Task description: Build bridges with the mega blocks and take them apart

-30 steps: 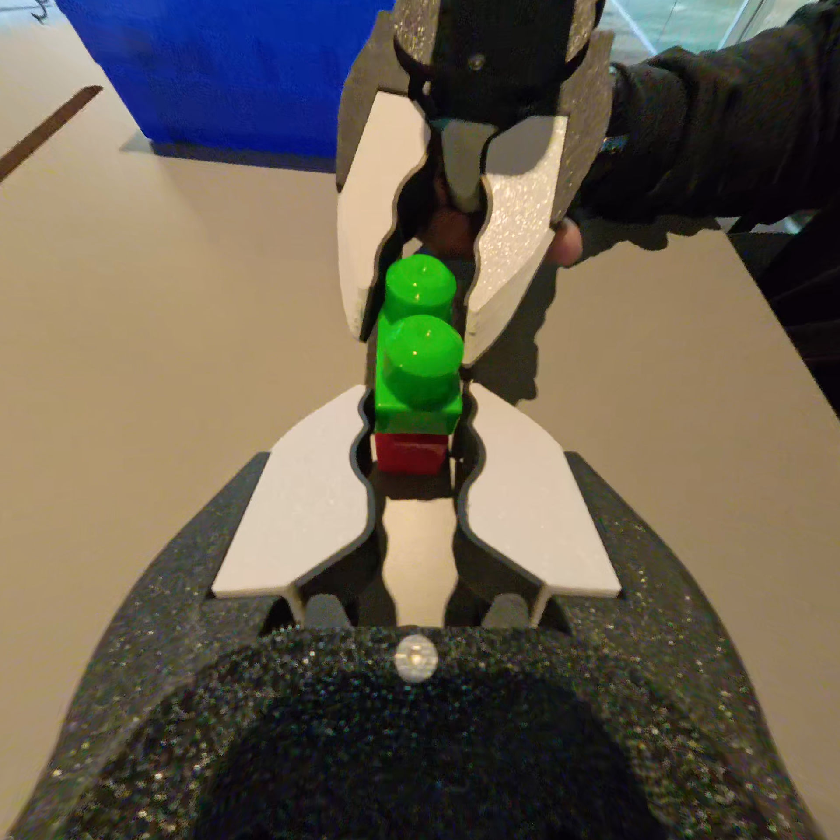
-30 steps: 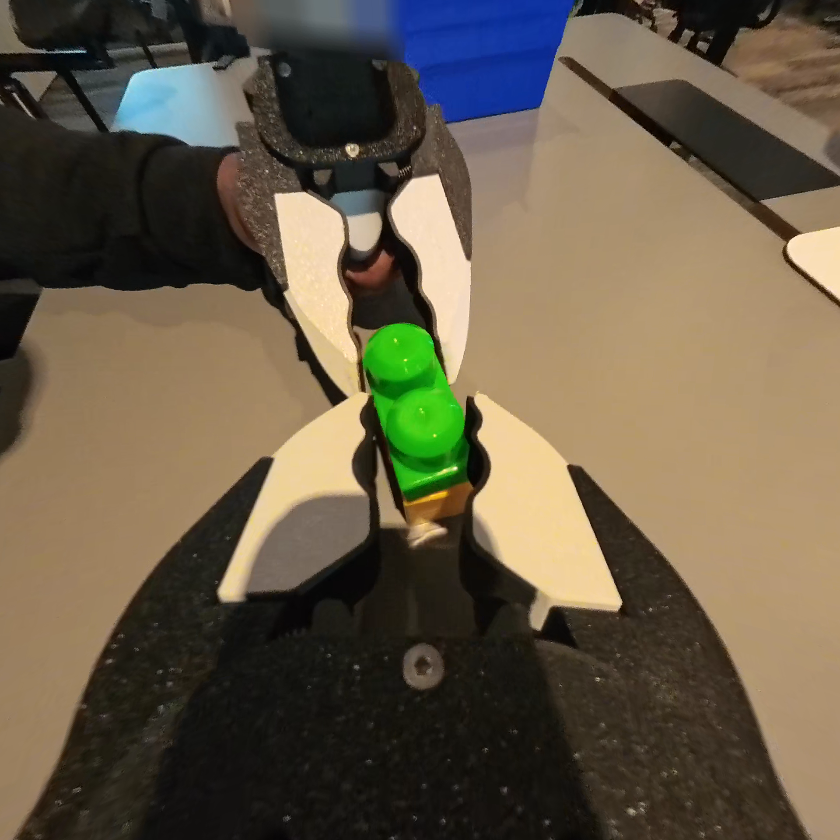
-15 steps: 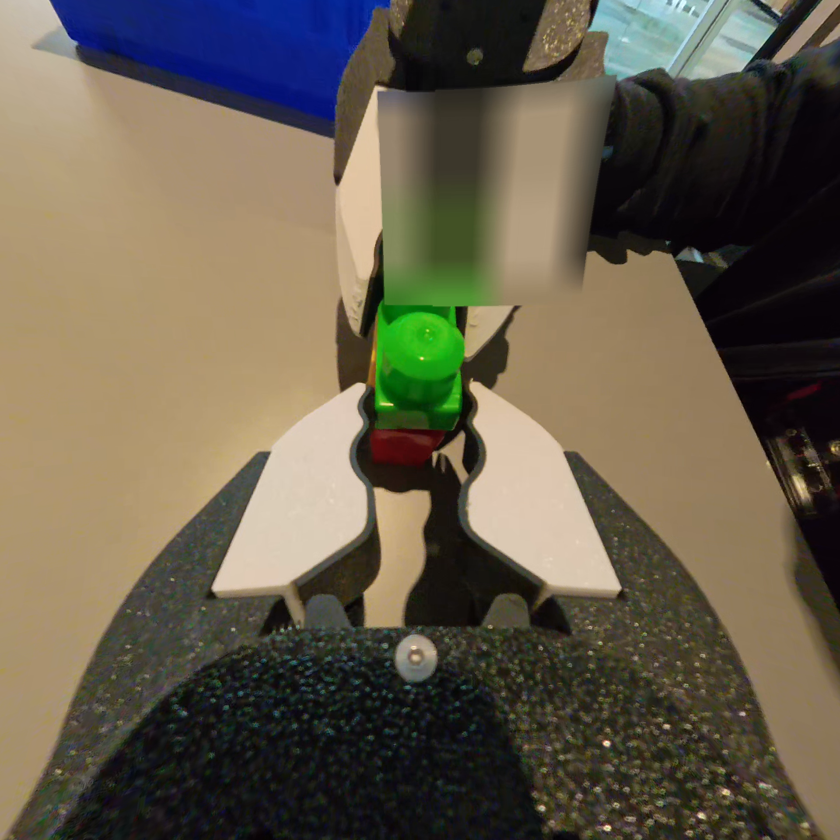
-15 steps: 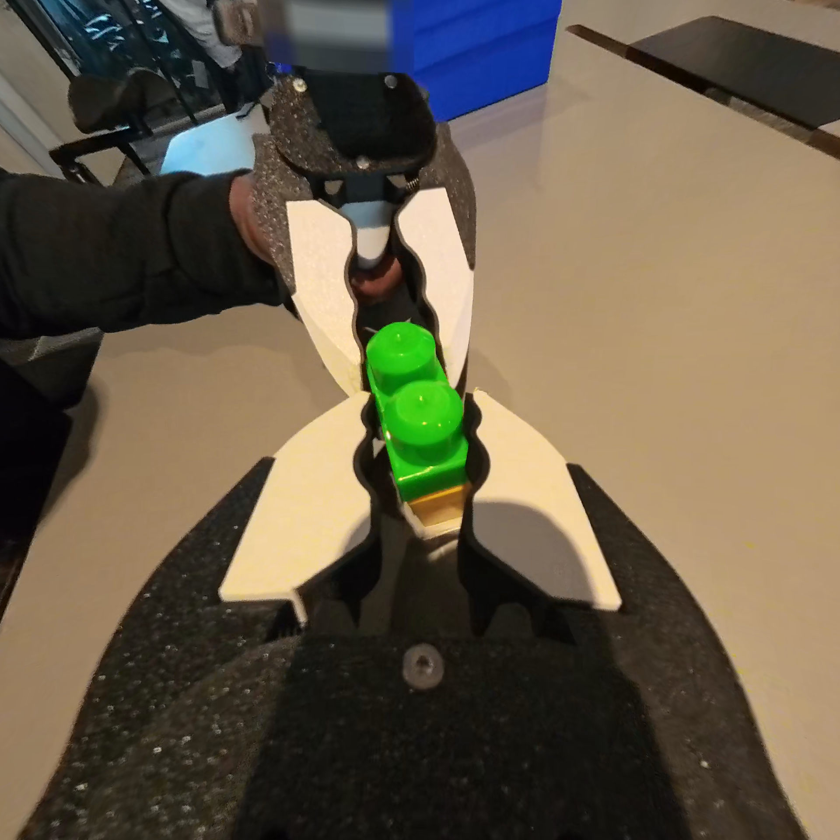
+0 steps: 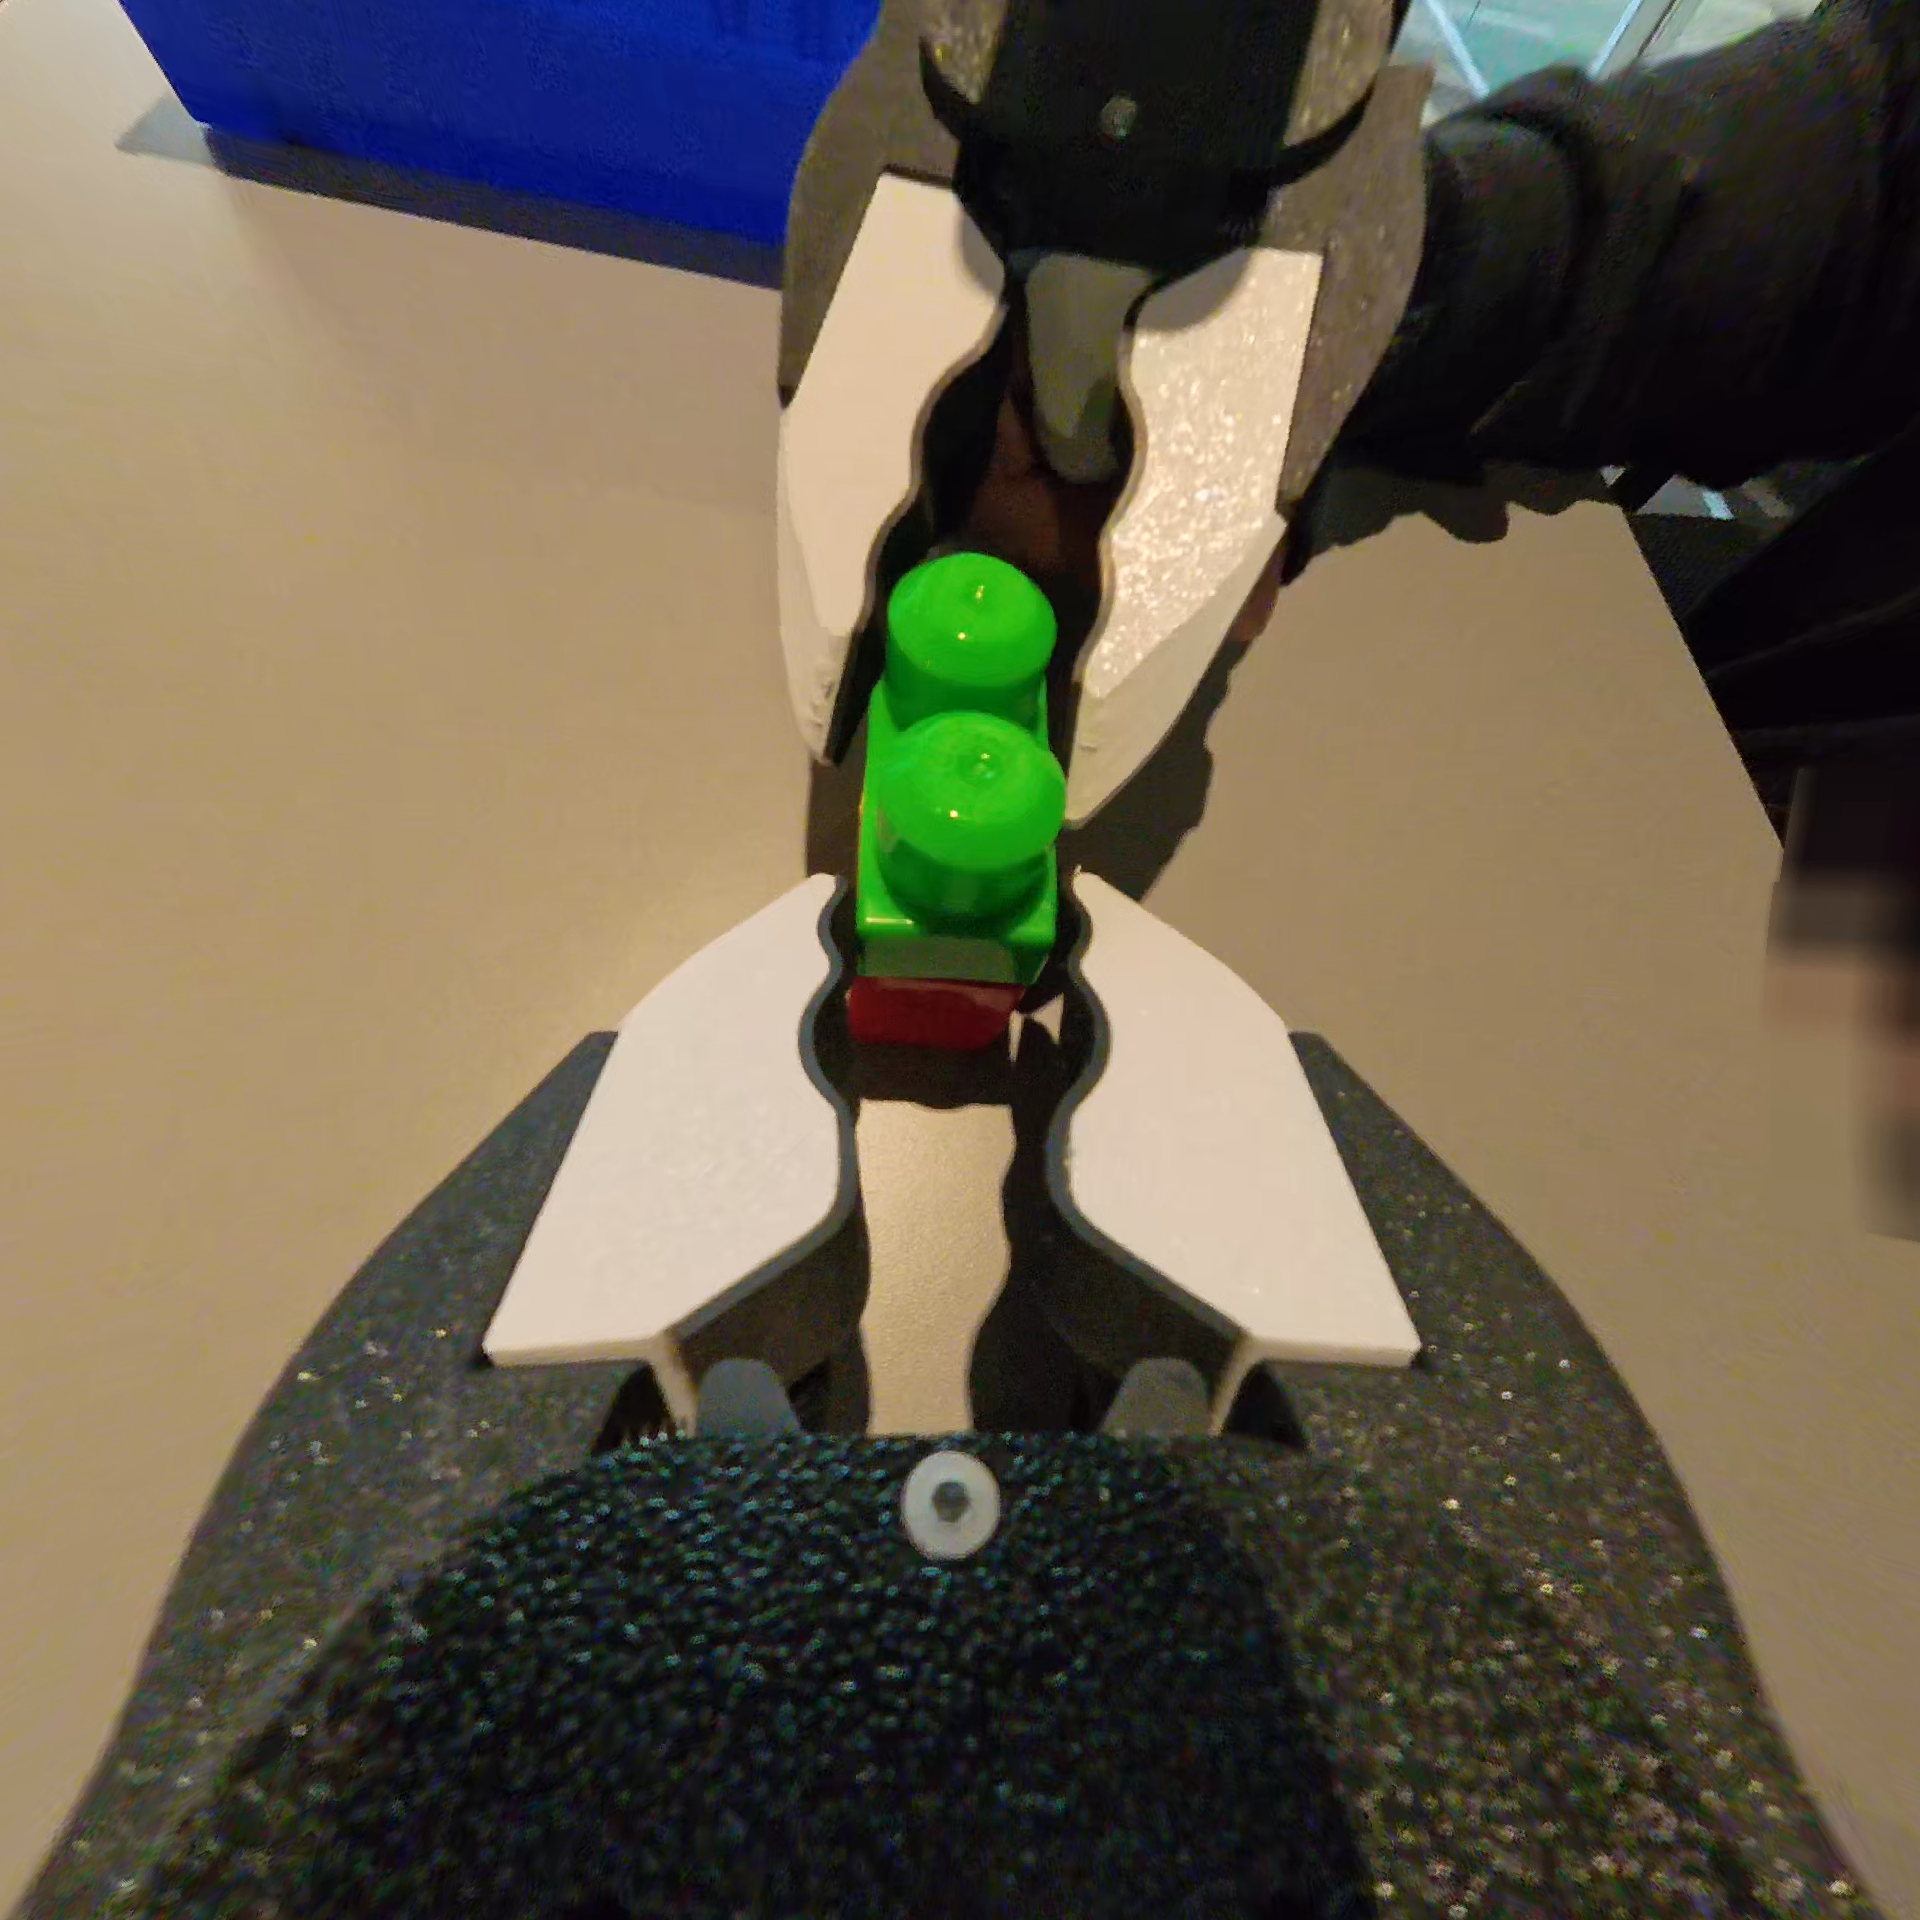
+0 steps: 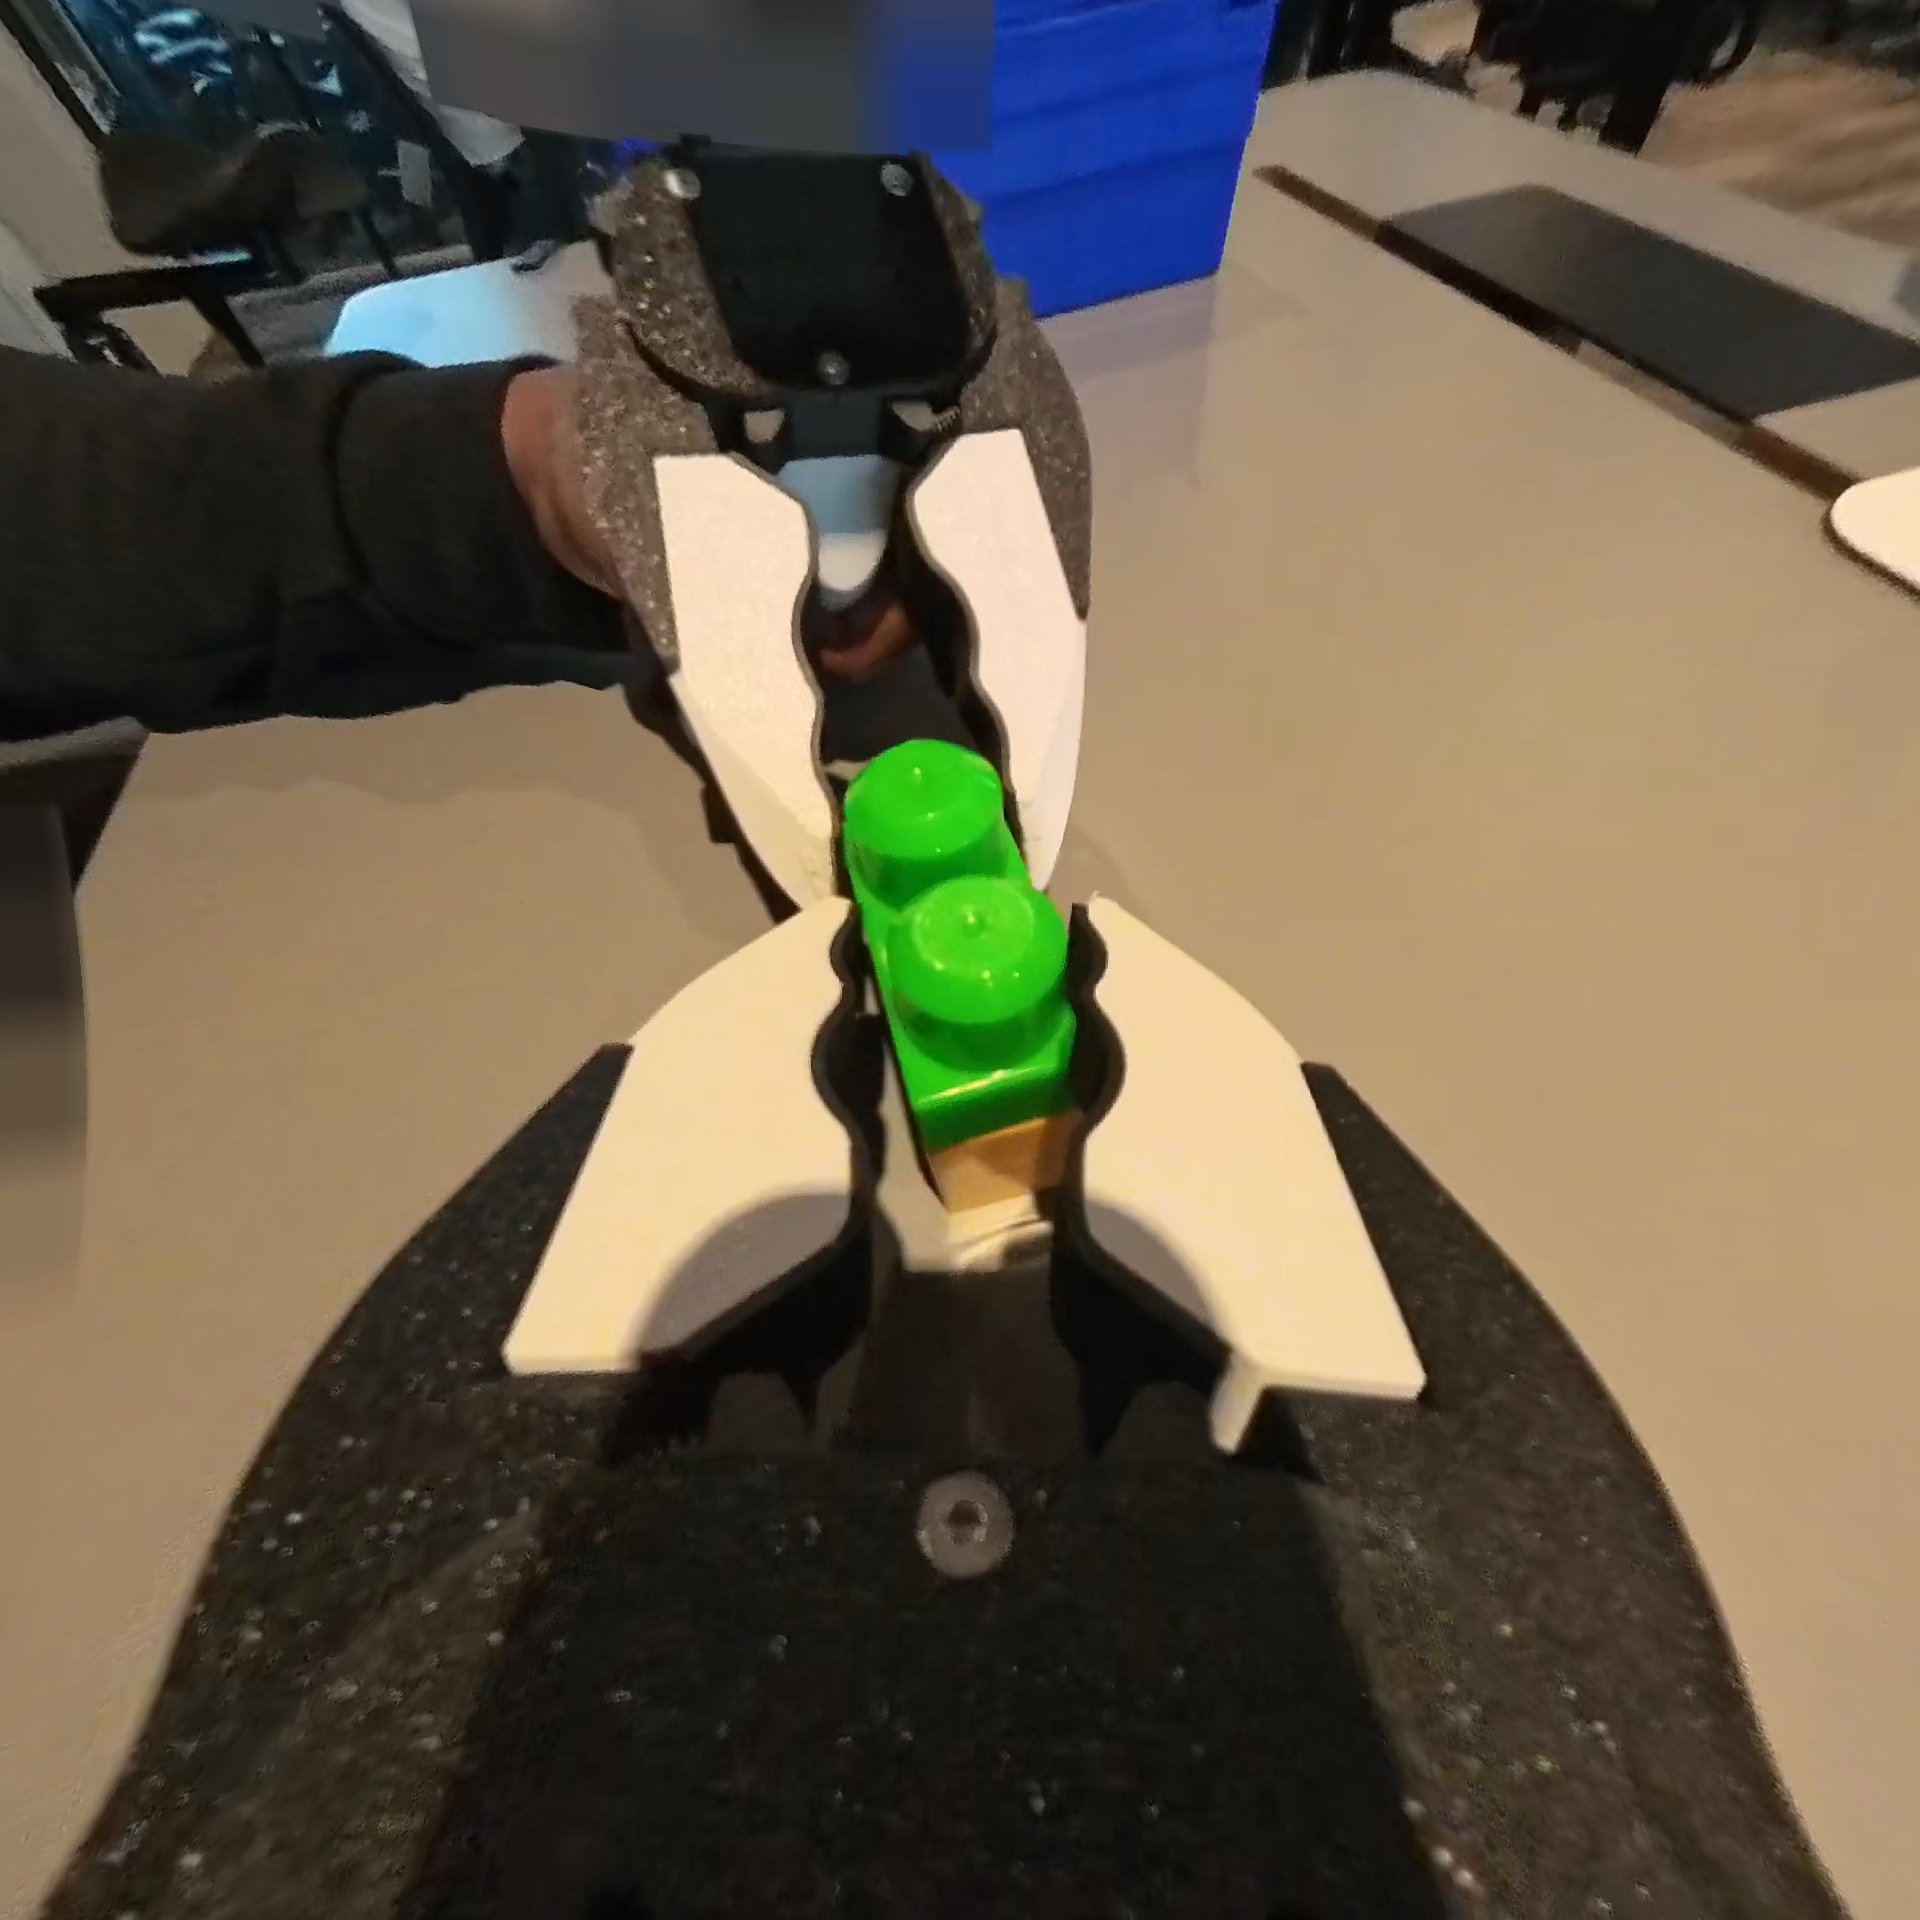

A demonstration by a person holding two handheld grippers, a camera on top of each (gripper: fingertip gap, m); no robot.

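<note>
A green two-stud mega block (image 5: 966, 810) lies across a red block (image 5: 925, 1013) at its near end in the left wrist view. In the right wrist view the green block (image 6: 956, 966) sits on a yellow block (image 6: 1003, 1158) at its near end. My left gripper (image 5: 956, 904) is shut on the red-block end of the stack. My right gripper (image 6: 966, 914) is shut on the yellow-block end. The two grippers face each other, tips almost touching; the right one (image 5: 956, 769) shows opposite in the left view, the left one (image 6: 935, 873) in the right view. I cannot tell if the stack touches the table.
A beige table (image 5: 364, 727) lies under the blocks. A blue bin (image 5: 499, 94) stands at the back, also in the right wrist view (image 6: 1122, 156). A black pad (image 6: 1662, 301) and a white object (image 6: 1881, 530) lie to the right. Black sleeves (image 5: 1662, 260) reach in. Left and right tips are no more than a few centimetres apart. Left tips and right tips are each some 30 cm from the white object (image 6: 1881, 530).
Both grippers stay shut on the block stack. The pair tipped and swung a little with the stack, so the background shifted in both views. The blocks remain joined.
</note>
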